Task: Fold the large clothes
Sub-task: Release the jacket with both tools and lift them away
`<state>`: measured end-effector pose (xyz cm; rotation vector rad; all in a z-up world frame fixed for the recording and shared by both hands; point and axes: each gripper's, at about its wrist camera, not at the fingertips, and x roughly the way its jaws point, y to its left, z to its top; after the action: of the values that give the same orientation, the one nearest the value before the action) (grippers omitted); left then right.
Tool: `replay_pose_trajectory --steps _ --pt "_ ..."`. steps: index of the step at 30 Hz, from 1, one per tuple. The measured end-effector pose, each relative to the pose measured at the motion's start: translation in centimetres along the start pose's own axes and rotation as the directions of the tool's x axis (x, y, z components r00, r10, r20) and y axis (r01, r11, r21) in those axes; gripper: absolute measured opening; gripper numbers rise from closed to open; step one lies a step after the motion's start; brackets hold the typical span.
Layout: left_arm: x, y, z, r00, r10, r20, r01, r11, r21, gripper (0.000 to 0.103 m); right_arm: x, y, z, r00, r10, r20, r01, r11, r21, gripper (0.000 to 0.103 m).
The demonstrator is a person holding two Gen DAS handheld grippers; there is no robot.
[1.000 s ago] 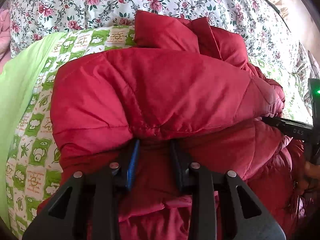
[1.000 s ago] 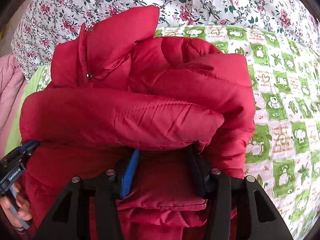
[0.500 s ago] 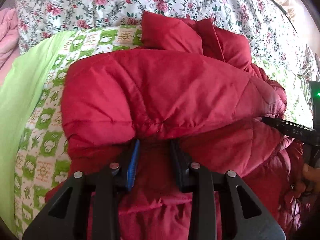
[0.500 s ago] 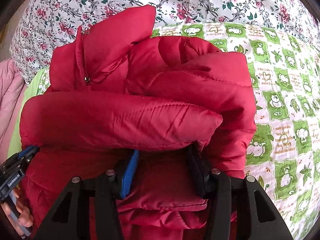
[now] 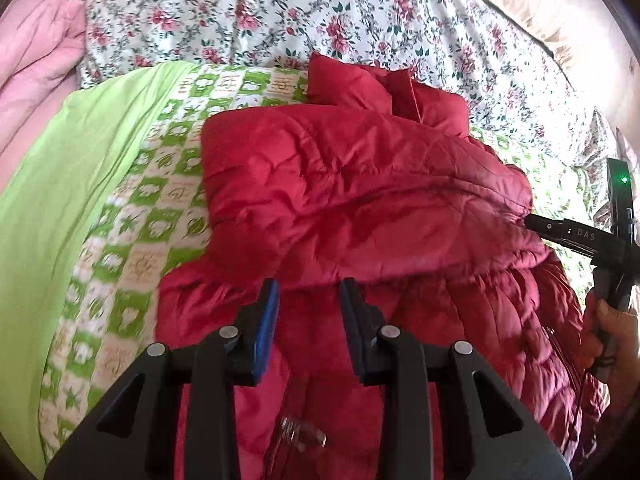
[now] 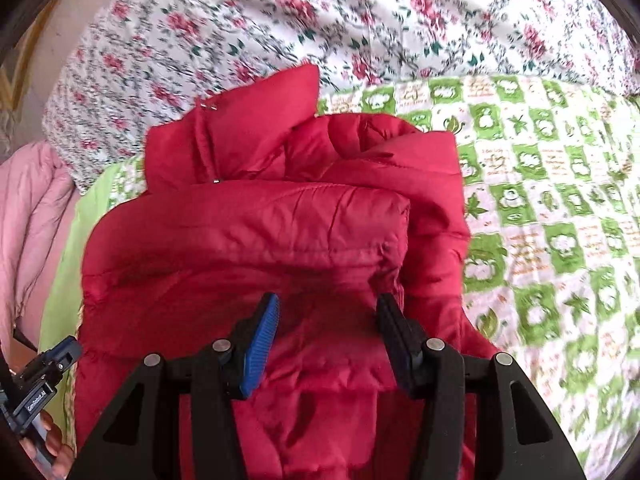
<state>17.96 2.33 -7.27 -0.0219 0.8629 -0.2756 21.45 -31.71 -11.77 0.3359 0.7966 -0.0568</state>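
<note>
- One red padded jacket [image 5: 360, 200] lies bunched on the green checked quilt [image 5: 132, 208], its lower half doubled up over the body and the collar [image 6: 256, 128] standing at the far end.
- I have the left gripper [image 5: 308, 304] low at the near edge of the fold, fingers parted with a moderate gap; red fabric shows between them, but as I read it they pinch nothing.
- My right gripper [image 6: 326, 320] is spread wider, also just short of the folded edge and, by the look of it, holding nothing.
- To do this step well, I judge the folded layer should be left to settle flat, with both grippers drawn straight toward me so the slick, puffy shell is not dragged open.
- Then I would press or re-grip the two near corners evenly, since trapped air may spring the fold up.
- Beyond the quilt lie a flowered sheet [image 5: 280, 12], a plain green cloth [image 5: 60, 184] and a pink garment [image 6: 32, 216] at the left edge.
- A small clear plastic piece [image 5: 302, 436] sits on the jacket below my left gripper; what it is I cannot tell.
</note>
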Motion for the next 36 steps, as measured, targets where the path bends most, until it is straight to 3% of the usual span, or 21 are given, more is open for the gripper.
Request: replay_pose_trajectory --steps 7,12,20,28,36 --pt "-3.0 1.2 -2.4 1.000 -0.014 0.006 0.014 1.000 -0.010 0.030 -4.4 0.4 -2.7 1.000 0.017 0.023 -0.017 1.000 -0.012 0.053" --pt "-5.1 2.6 -4.5 1.000 -0.019 0.009 0.019 1.000 -0.013 0.030 -6.6 0.2 -5.1 0.999 0.041 0.008 -0.041 0.999 -0.022 0.063" --pt "-7.4 4.8 -9.2 0.999 -0.006 -0.035 0.006 1.000 -0.013 0.030 -11.0 -0.3 -9.3 0.999 0.053 -0.009 -0.054 0.996 -0.069 0.071" --pt "-8.3 6.7 -13.8 0.993 -0.029 -0.115 0.026 0.999 -0.031 0.032 -14.8 -4.0 -13.9 0.999 0.009 -0.044 -0.011 0.998 -0.055 0.079" --pt "-9.8 5.6 -15.9 0.993 -0.027 -0.116 0.028 1.000 0.005 0.043 -16.0 -7.2 -17.2 0.997 -0.022 -0.080 0.023 1.000 0.012 0.079"
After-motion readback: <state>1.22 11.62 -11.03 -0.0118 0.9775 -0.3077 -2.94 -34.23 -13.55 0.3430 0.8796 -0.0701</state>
